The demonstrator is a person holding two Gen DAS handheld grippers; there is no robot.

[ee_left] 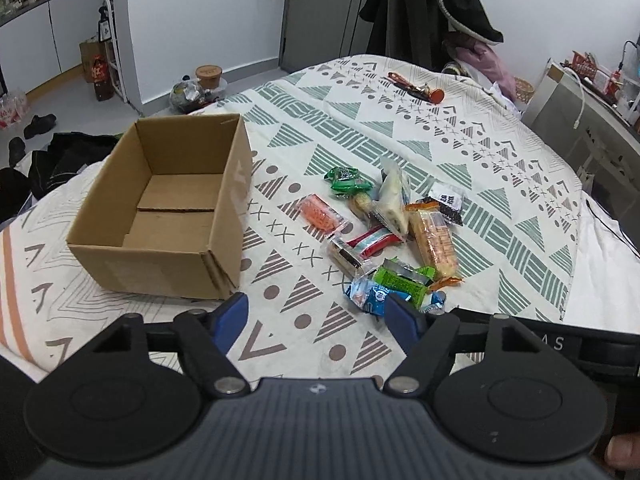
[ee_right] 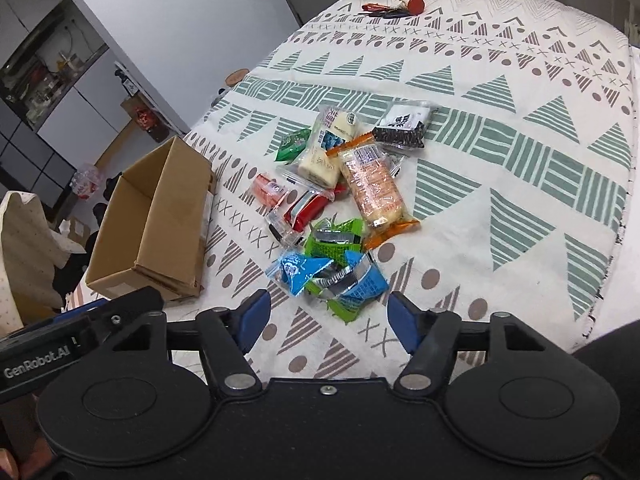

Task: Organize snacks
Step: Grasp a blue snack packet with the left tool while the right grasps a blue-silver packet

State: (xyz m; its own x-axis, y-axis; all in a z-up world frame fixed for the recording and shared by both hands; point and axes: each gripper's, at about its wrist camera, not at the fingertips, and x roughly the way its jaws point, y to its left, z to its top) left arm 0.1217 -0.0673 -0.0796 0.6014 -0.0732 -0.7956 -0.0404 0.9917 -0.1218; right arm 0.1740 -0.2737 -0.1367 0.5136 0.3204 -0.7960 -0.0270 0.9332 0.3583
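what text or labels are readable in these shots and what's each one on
"GenRobot.AI": white print on the body of the left hand-held gripper, seen at the edge of the right wrist view.
"A S": pale letters, the rest cut off, on the dark bar at the right of the left wrist view.
Snack wrappers, such as the black and white packet and the orange packet: print too blurred to read.
Cardboard box: no print visible.
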